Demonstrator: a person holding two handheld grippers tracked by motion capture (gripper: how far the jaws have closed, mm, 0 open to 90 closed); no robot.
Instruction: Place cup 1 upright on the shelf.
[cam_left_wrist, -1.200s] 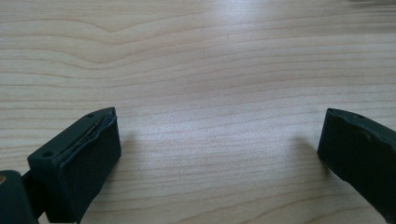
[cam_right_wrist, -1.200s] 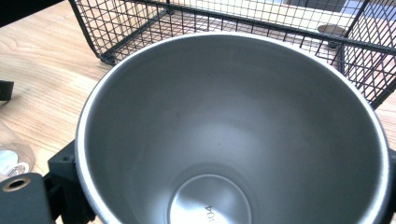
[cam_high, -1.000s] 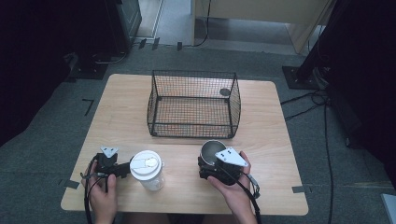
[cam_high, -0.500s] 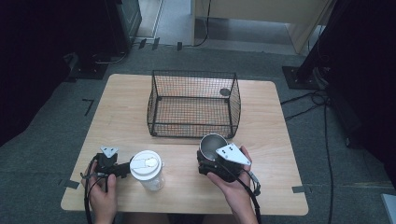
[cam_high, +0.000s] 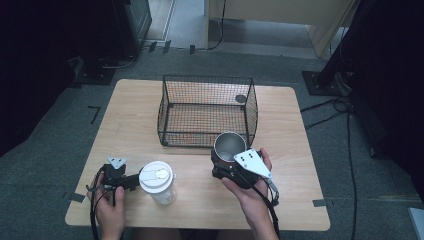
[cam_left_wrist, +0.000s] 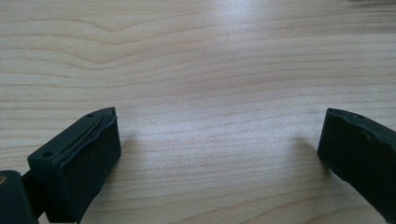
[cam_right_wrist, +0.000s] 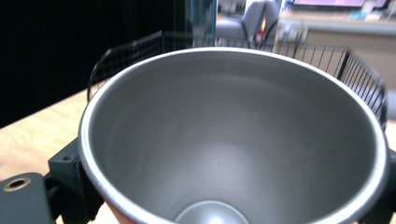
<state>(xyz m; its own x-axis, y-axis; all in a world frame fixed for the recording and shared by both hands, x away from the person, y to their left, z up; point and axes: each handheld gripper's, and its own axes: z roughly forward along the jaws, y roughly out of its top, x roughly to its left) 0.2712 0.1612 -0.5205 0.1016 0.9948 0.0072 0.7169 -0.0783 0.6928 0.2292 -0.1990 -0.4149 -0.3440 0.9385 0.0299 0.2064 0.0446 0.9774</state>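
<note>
A light wooden table (cam_high: 135, 115) is seen from above, and a black wire basket (cam_high: 207, 111) stands on its far half, open at the top and with nothing lying inside it. In front of the basket, just beside its near right corner, a steel cup (cam_high: 230, 145) is held by the right gripper (cam_high: 223, 165); in the right gripper view the cup (cam_right_wrist: 233, 135) is seen from above its open mouth, empty, with the jaws pressed against its wall on either side, so the jaws are closed partway around it. The cup appears to be carried clear of the table, though its base is hidden. At the near left of the table a clear plastic cup with a white lid (cam_high: 158, 181) stands upright, and the left gripper (cam_high: 134, 180) rests level just beside it; in the left gripper view its jaws are spread wide over bare wood with nothing between them. The work is judged to be at an early stage: the steel cup has been gripped and is near the basket but has not yet been set inside it, and the lidded cup is judged to be untouched, so both placements are judged to be left to do.
</note>
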